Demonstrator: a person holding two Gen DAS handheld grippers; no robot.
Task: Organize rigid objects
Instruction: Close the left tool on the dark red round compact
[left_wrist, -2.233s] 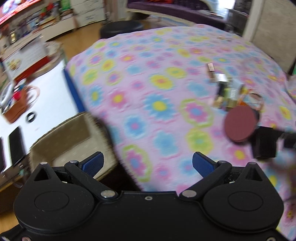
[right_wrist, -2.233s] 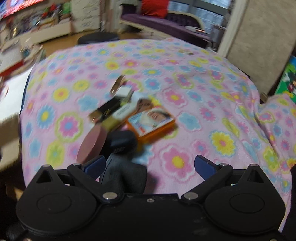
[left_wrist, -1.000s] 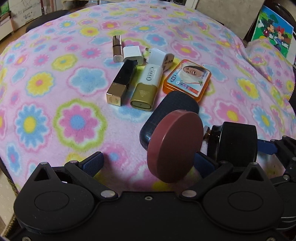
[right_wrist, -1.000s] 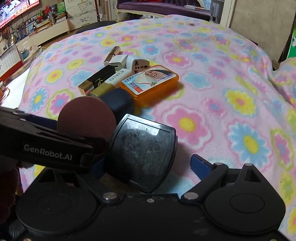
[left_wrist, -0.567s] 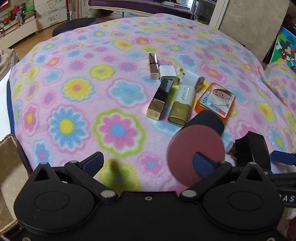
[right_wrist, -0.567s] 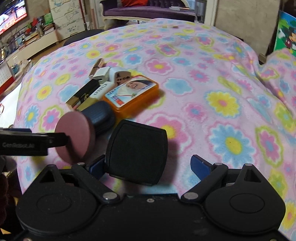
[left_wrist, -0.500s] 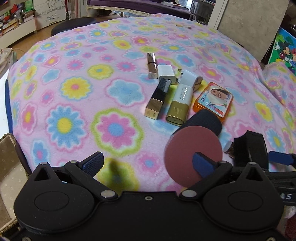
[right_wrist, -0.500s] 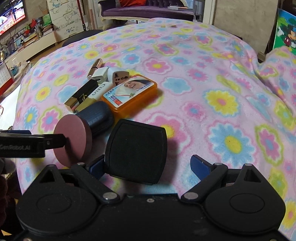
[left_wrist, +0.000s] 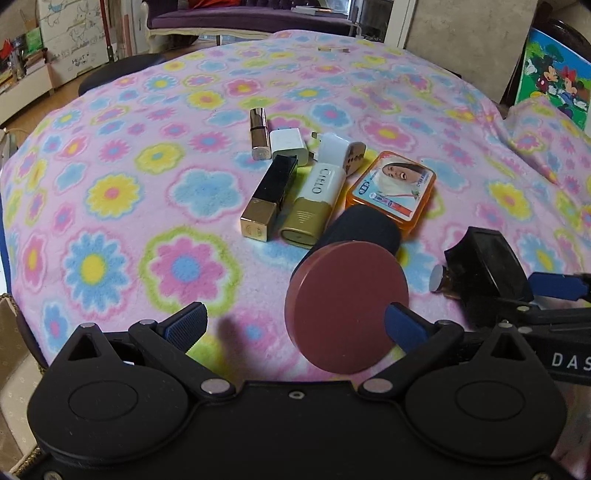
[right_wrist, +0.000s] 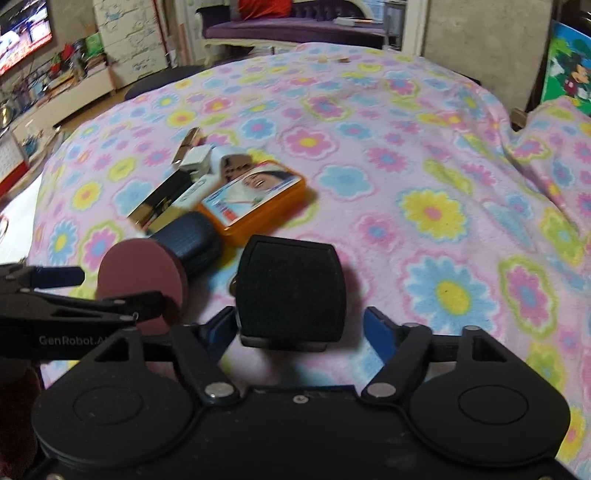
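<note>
Here, on the flowered blanket (left_wrist: 110, 155): one maroon disc (left_wrist: 347, 306), one dark cylinder (left_wrist: 364, 227), one orange tin (left_wrist: 391, 186), two white chargers, three slim tubes. Left gripper (left_wrist: 293, 326) spread wide, clasping nothing. Right gripper (right_wrist: 299, 328) spread around one black case (right_wrist: 291, 291), contact unclear

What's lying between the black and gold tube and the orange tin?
A white and gold tube, lying lengthwise between the black and gold tube and the orange tin; clearest in the left wrist view.
</note>
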